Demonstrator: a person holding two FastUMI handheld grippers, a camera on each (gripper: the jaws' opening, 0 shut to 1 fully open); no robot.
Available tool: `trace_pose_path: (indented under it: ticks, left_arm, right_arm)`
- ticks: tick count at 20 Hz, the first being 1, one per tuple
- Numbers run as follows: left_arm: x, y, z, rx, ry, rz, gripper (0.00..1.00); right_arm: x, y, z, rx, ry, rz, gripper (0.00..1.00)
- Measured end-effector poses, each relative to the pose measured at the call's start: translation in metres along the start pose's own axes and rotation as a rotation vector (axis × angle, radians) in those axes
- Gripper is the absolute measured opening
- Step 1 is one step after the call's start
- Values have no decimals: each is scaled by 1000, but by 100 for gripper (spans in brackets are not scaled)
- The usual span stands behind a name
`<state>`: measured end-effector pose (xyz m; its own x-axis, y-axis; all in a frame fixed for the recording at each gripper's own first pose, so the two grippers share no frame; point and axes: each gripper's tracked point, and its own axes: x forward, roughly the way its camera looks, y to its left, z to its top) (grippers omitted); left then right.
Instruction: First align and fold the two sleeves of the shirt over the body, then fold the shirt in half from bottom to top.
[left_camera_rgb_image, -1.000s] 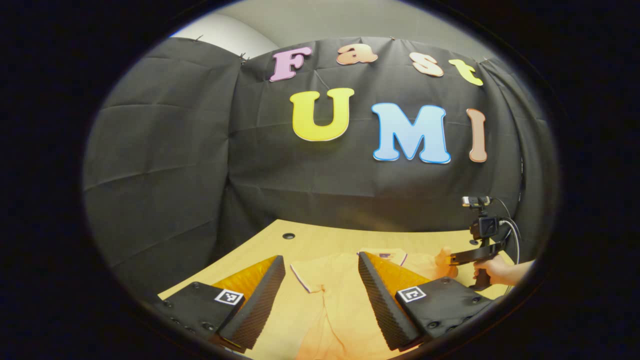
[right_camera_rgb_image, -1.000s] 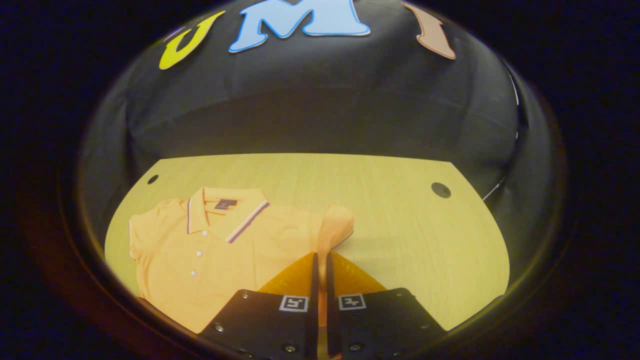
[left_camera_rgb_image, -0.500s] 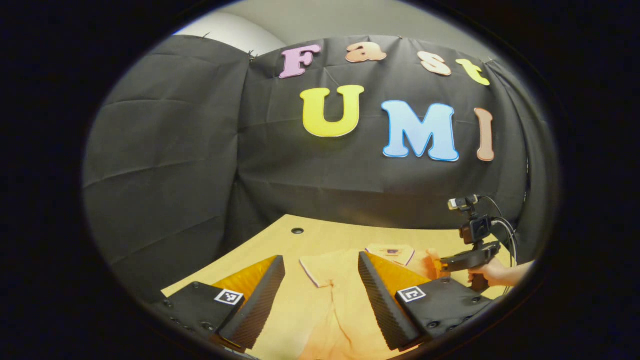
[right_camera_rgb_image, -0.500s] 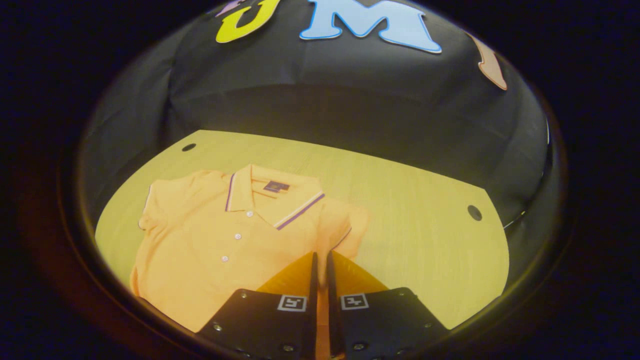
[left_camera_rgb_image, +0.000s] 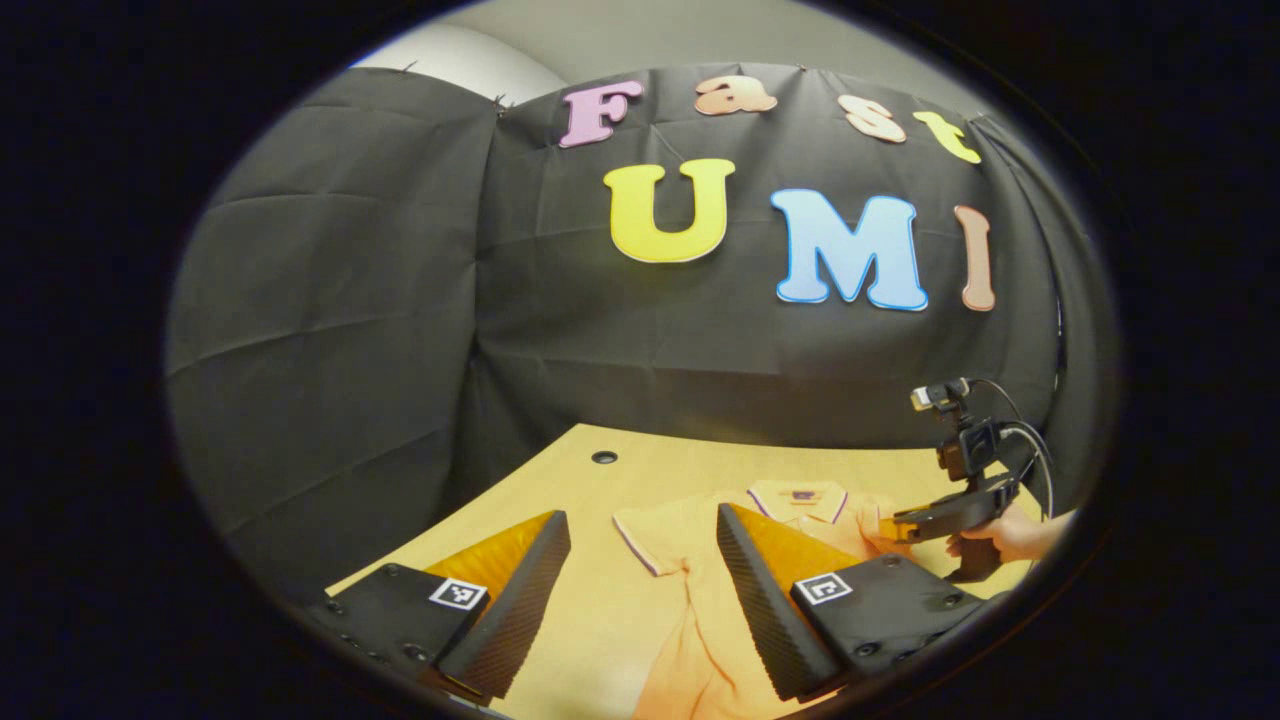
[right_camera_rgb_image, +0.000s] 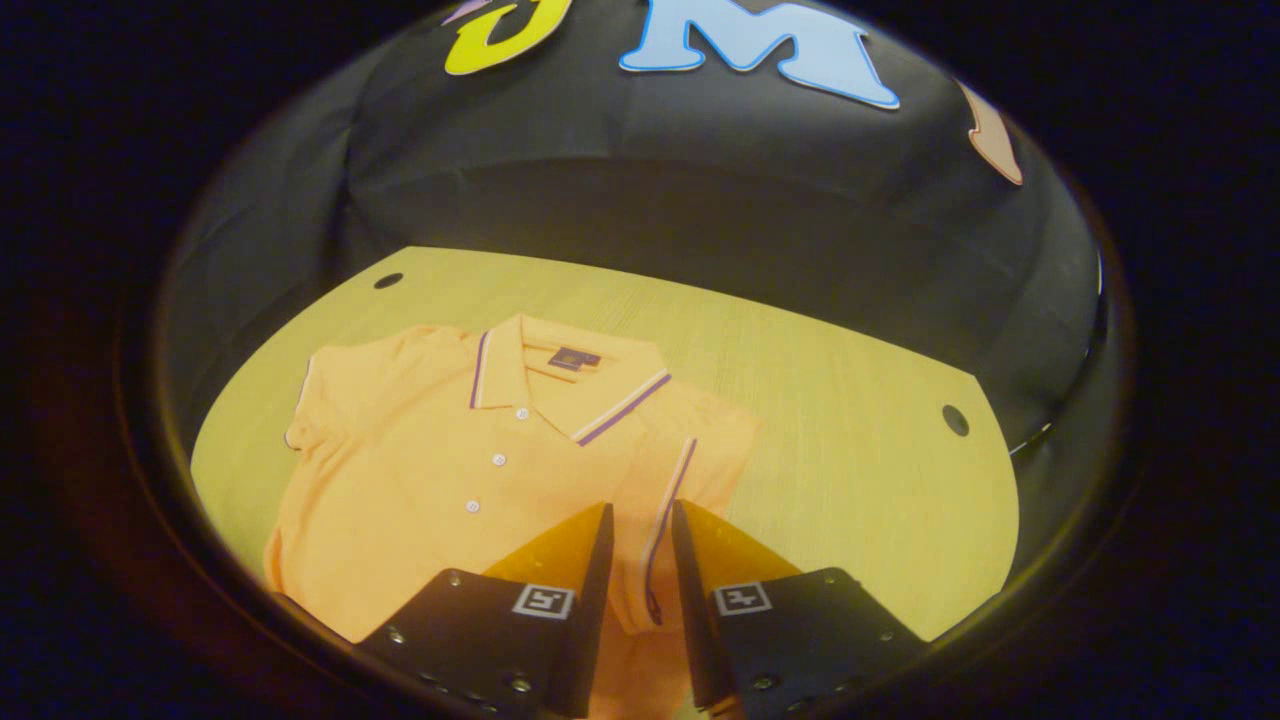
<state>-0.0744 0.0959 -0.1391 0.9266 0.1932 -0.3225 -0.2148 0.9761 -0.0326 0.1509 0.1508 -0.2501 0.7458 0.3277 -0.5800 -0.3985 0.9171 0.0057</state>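
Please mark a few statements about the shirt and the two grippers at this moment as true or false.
1. The shirt lies collar-up on the wooden table. True.
2. The right gripper is clamped shut on the sleeve. False: its fingers stand apart, the striped sleeve edge between them.
3. The left gripper is open. True.
4. The shirt is folded in half. False: its body lies full length.
5. The far sleeve is folded over the body. False: it lies spread outward.
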Motion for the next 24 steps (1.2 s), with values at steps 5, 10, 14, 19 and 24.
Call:
trace_pose_path:
  ticks: [5, 10, 14, 19, 24]
  left_arm:
    - [36, 16, -8, -9, 7, -55, 96]
    - [92, 32, -40, -31, 67, -122, 96]
    - [144, 37, -71, -46, 137, -158, 96]
    - [204, 26, -117, -25, 225, -170, 95]
    - [253, 24, -156, -33, 292, -133, 94]
  right_arm:
    - [-23, 3, 2, 27, -16, -51, 86]
    - [-69, 7, 3, 68, -56, -131, 95]
    - [-114, 21, 3, 112, -109, -153, 95]
    - [-159, 40, -7, 144, -150, -163, 95]
    - [-195, 43, -24, 169, -156, -181, 95]
